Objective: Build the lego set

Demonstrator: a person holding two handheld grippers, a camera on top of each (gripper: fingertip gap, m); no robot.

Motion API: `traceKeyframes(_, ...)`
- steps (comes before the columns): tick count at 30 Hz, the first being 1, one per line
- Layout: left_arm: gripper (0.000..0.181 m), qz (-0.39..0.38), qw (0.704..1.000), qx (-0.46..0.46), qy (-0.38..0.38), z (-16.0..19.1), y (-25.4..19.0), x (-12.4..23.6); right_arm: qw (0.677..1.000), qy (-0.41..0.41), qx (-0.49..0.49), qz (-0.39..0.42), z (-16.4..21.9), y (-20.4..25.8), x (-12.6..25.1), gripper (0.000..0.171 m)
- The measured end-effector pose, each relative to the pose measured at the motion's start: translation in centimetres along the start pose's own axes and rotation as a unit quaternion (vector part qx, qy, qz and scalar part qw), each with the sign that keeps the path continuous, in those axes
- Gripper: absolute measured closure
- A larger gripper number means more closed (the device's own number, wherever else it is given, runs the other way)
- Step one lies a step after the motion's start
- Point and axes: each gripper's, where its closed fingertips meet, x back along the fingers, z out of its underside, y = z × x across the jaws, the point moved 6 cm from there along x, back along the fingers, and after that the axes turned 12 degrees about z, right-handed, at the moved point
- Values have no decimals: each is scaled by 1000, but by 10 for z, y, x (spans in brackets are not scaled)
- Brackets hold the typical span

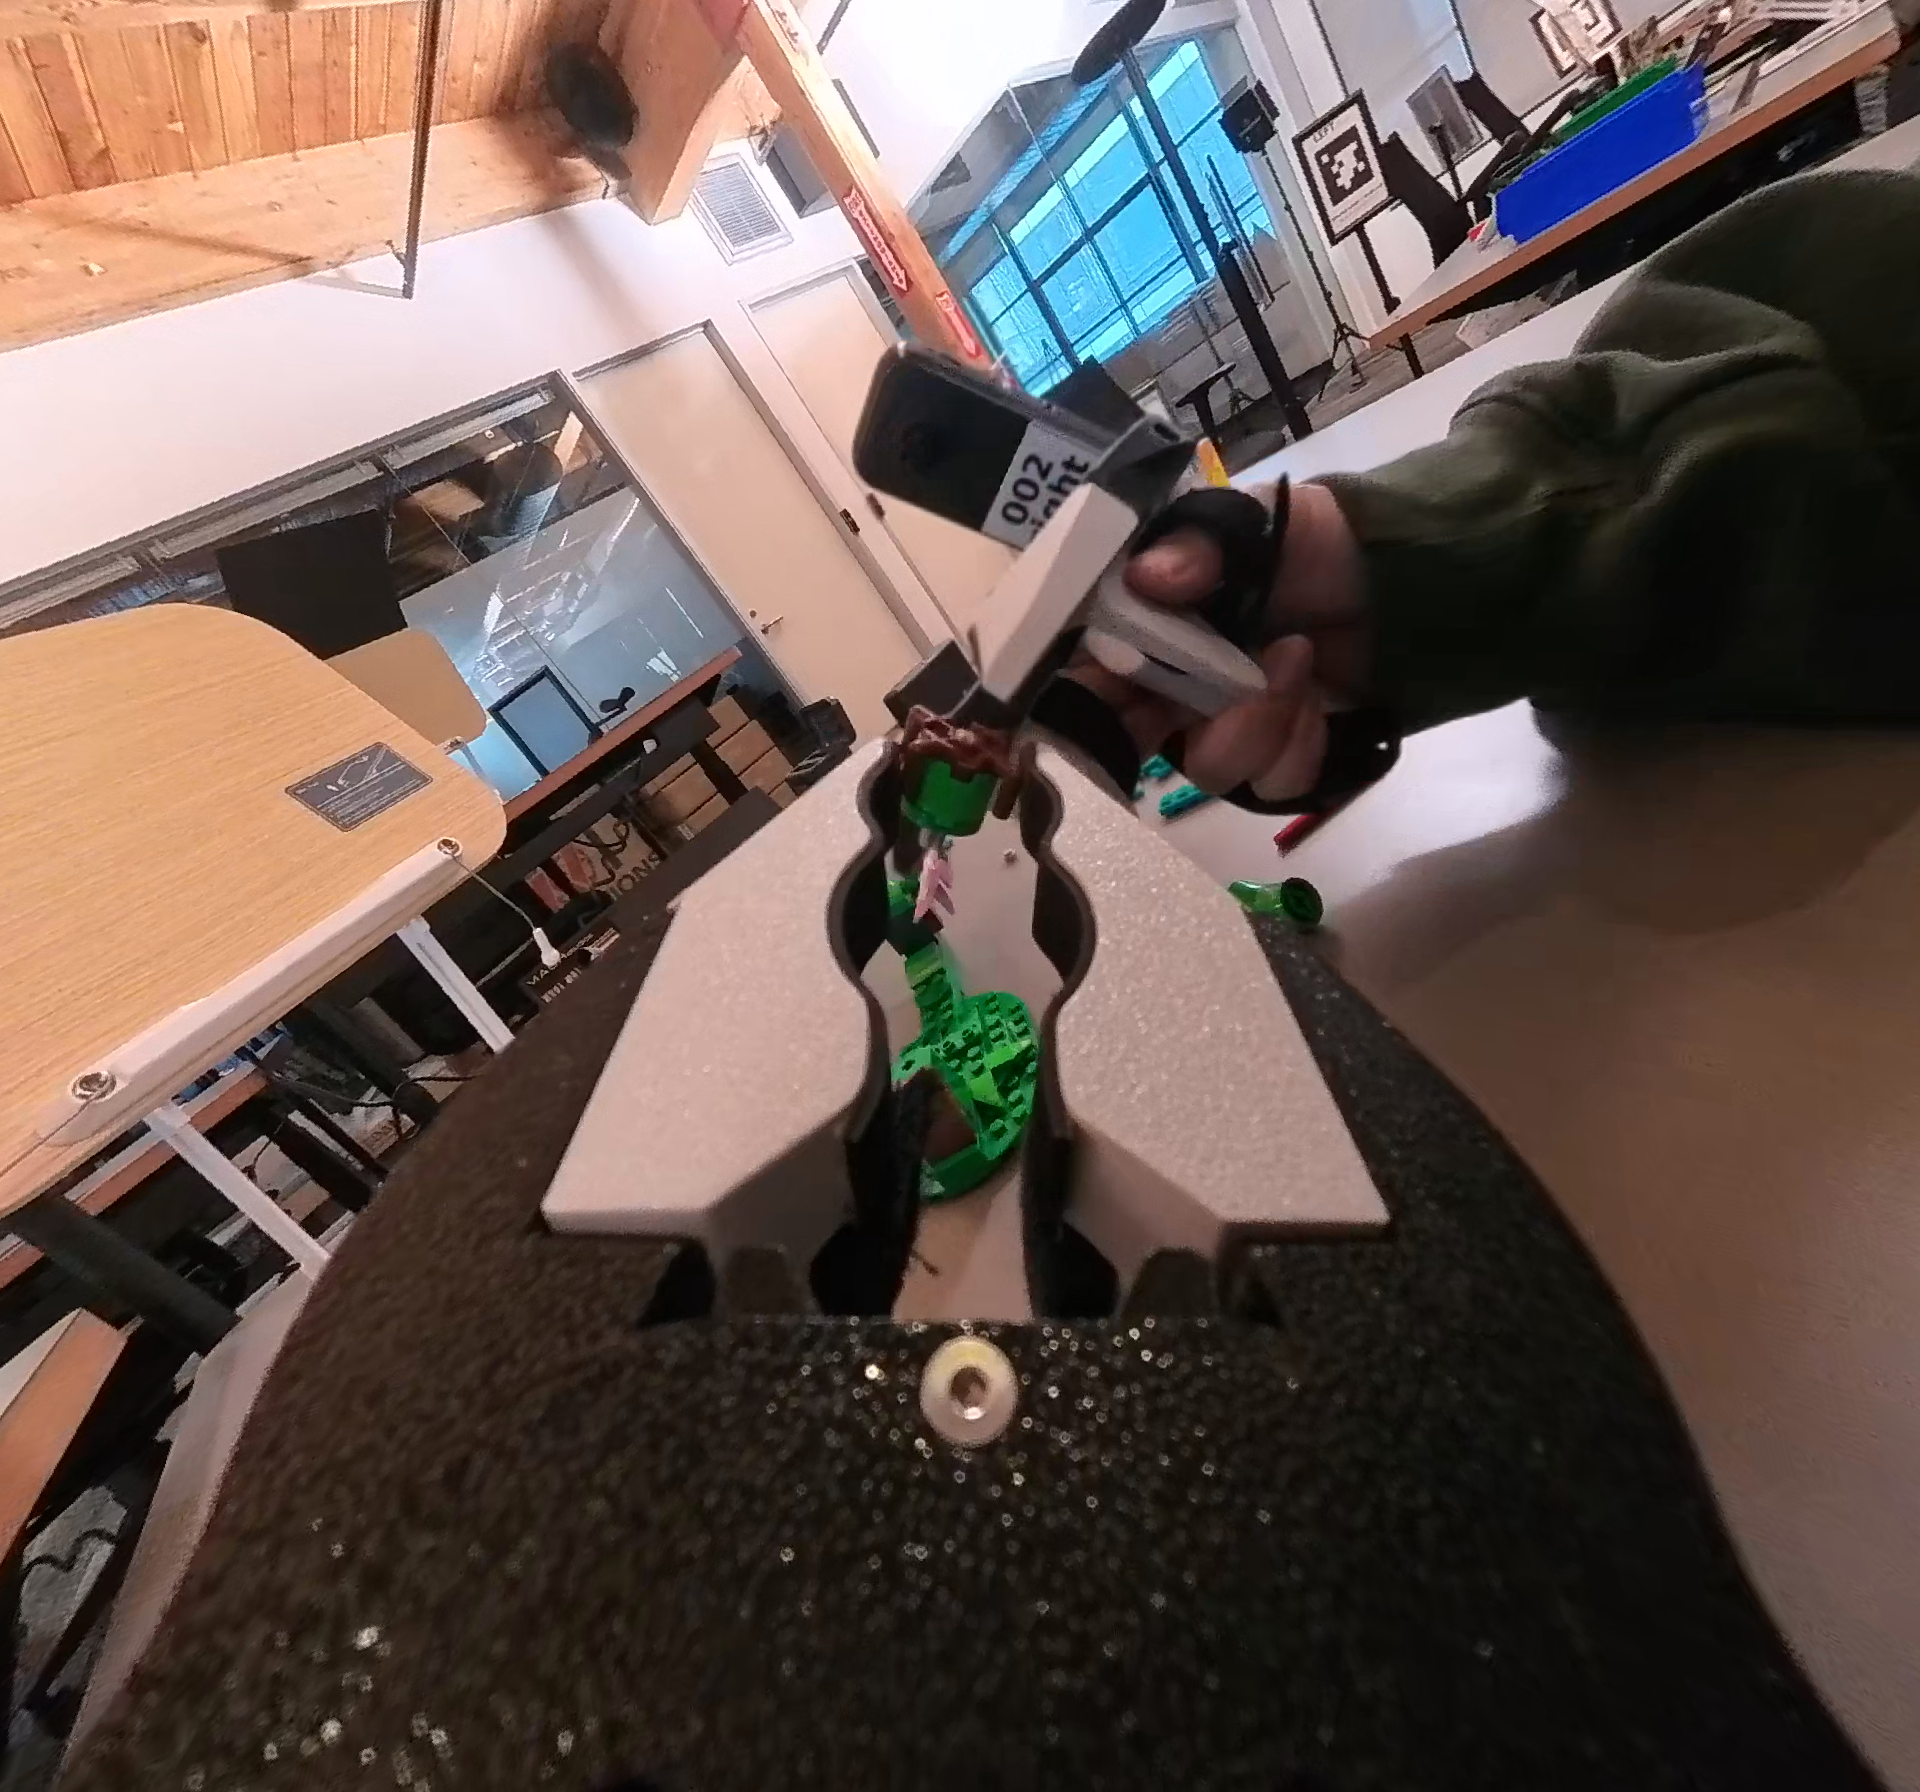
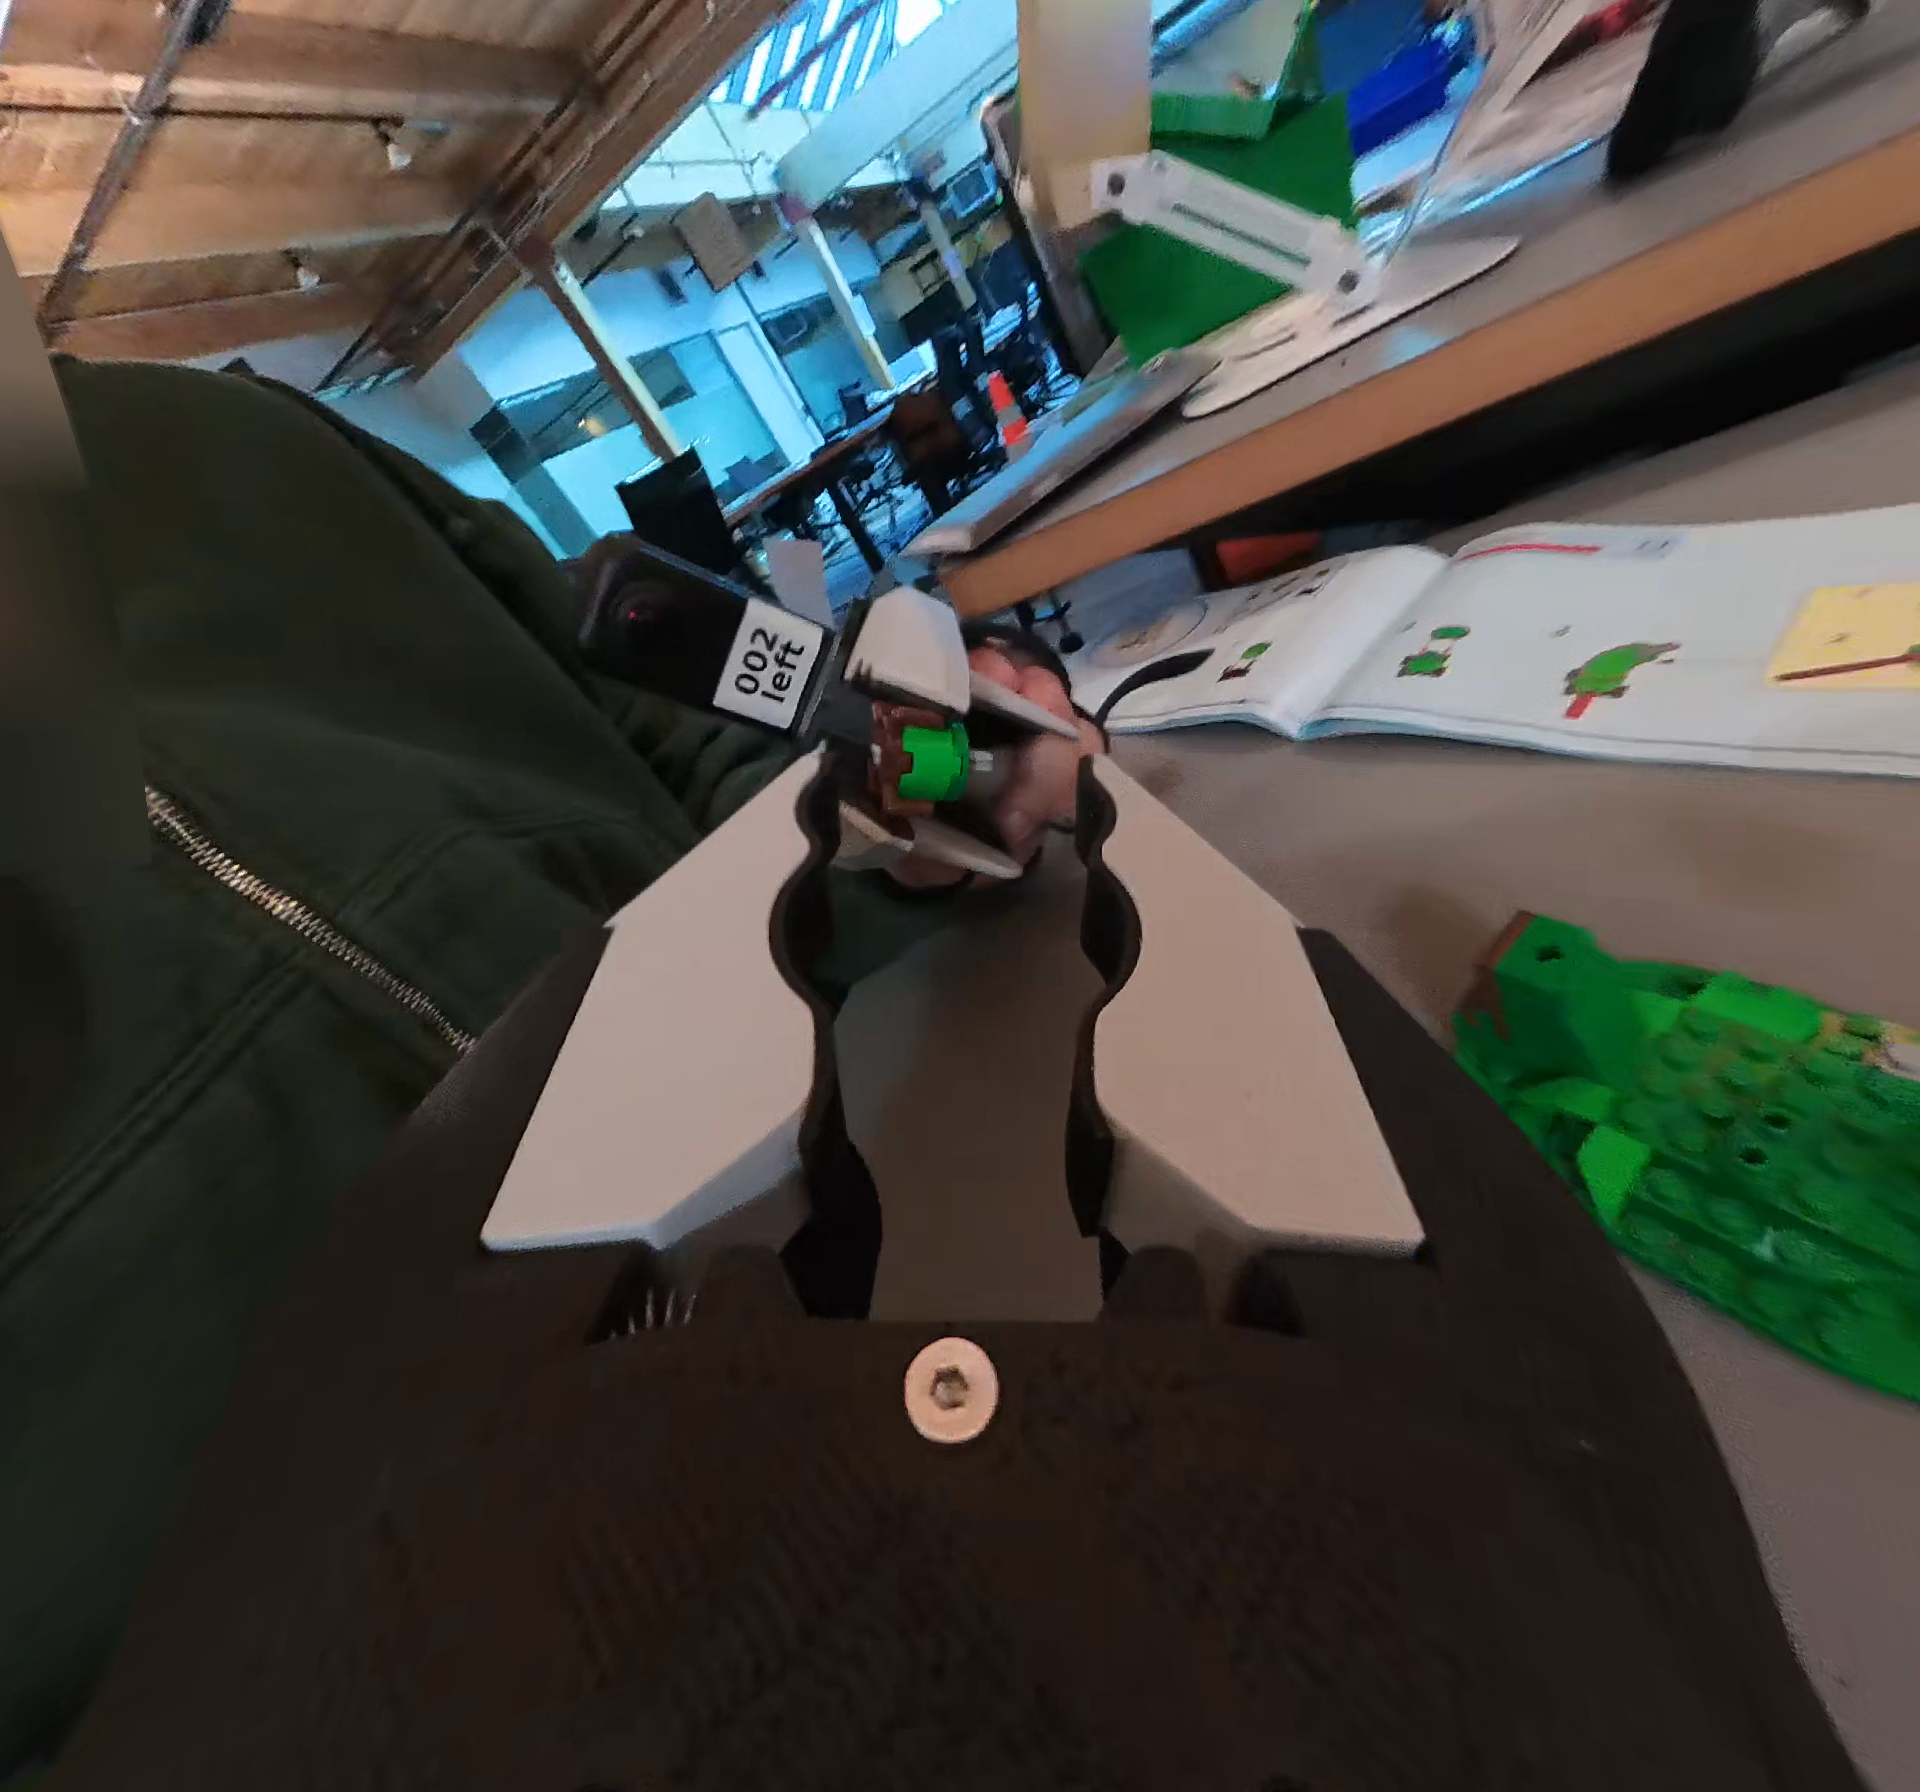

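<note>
The pale grey counter [image 2: 1558, 859] carries the biggest finished part: a broad green studded lego canopy [image 2: 1714, 1150], lying near my right tongs [image 2: 951, 807]. Beyond it an open white instruction booklet [image 2: 1507, 641] lies flat. A second green leafy lego assembly [image 1: 966, 1056] shows through the gap of my left tongs [image 1: 956, 786], and a few loose green and teal pieces [image 1: 1278, 901] lie scattered on the counter, so I judge the build well along but not finished.

My left tongs pinch a small brown and green round lego piece [image 1: 951, 786] at their tips. My right tongs stand spread, tips on either side of that piece; whether they touch it I cannot tell.

Both tools are lifted off the counter and tilted, pointing at each other. My right hand [image 1: 1236, 641], in a dark green sleeve, grips its handle.
</note>
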Motion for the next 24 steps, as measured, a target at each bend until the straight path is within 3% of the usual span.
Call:
traceKeyframes(6, 161, 8, 1000, -3, -4, 0, -2, 0, 999, 2, -9, -36, 2, 6, -2, 134)
traceKeyframes(10, 162, 22, 1000, -7, -15, -2, -5, -1, 999, 8, 0, -45, 4, 8, -2, 149)
traceKeyframes(15, 154, 6, 999, 12, -36, -2, 1, 0, 986, -31, 158, 40, -3, 10, 3, 149)
traceKeyframes(18, 149, -8, 996, 64, -64, -1, 9, 4, 936, -59, 319, 133, -9, 12, 11, 149)
traceKeyframes(21, 150, -25, 981, 144, -129, -3, 21, 14, 837, -50, 495, 229, -6, 15, 14, 149)
traceKeyframes(24, 145, -11, 949, 269, -165, 6, 32, 17, 756, -20, 595, 271, 2, 16, 7, 148)
